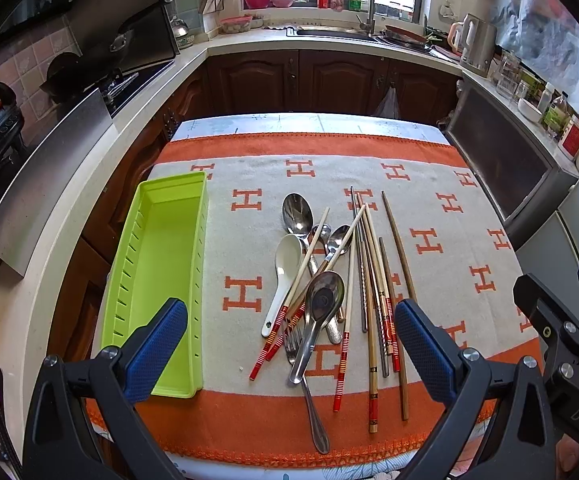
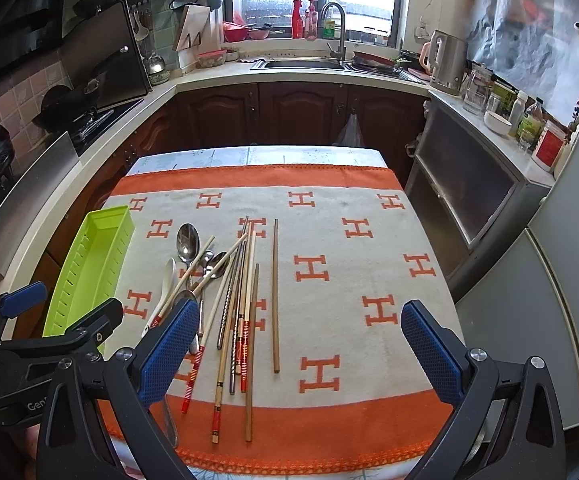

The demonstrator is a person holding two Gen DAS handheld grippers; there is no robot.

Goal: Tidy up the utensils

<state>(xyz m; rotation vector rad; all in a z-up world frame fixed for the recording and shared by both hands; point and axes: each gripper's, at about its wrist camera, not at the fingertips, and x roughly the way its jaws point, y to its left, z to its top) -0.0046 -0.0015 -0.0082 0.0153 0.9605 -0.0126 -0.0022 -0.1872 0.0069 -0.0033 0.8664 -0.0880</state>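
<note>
A pile of utensils lies mid-table: several steel spoons [image 1: 298, 213], a white ceramic spoon [image 1: 285, 264], a fork [image 1: 294, 345] and several chopsticks [image 1: 373, 300]. The pile shows left of centre in the right wrist view [image 2: 233, 300], with one brown chopstick [image 2: 275, 296] lying apart. An empty lime-green organizer tray [image 1: 157, 280] sits at the table's left edge, also in the right wrist view [image 2: 89, 272]. My left gripper [image 1: 291, 352] is open and empty above the near end of the pile. My right gripper [image 2: 299, 352] is open and empty over the cloth right of the pile.
The table wears an orange and grey H-patterned cloth [image 1: 441, 208]. Kitchen counters surround it: a stove with pans [image 1: 101, 76] at left, a sink [image 1: 341, 32] at the back, a kettle [image 1: 475, 42] and jars at right, a grey cabinet [image 2: 465, 196] close to the table's right side.
</note>
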